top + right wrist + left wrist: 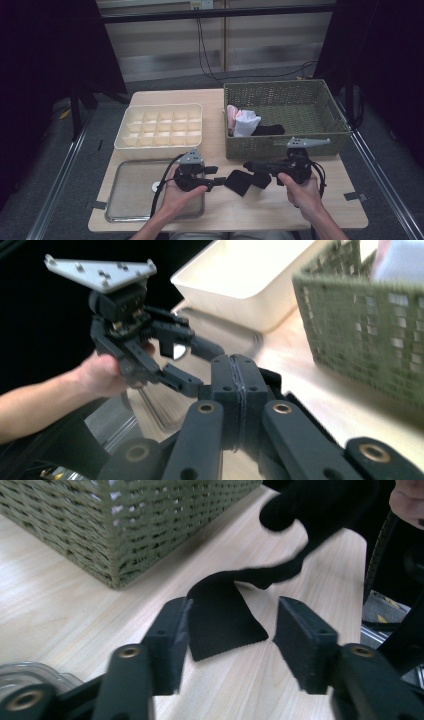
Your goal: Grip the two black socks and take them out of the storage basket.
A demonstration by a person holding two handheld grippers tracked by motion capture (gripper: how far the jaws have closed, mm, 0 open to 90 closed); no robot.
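Holding socks: wicker basket (300, 135); compartment box (160, 127) empty.

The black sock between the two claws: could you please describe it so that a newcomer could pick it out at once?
Start at the green woven basket on the wooden table; just in front of its near wall, the right claw is shut on one end of the black sock. Its free end lies flat between the open pads of the left claw. Unlike the socks in the basket, it is out over the bare tabletop.
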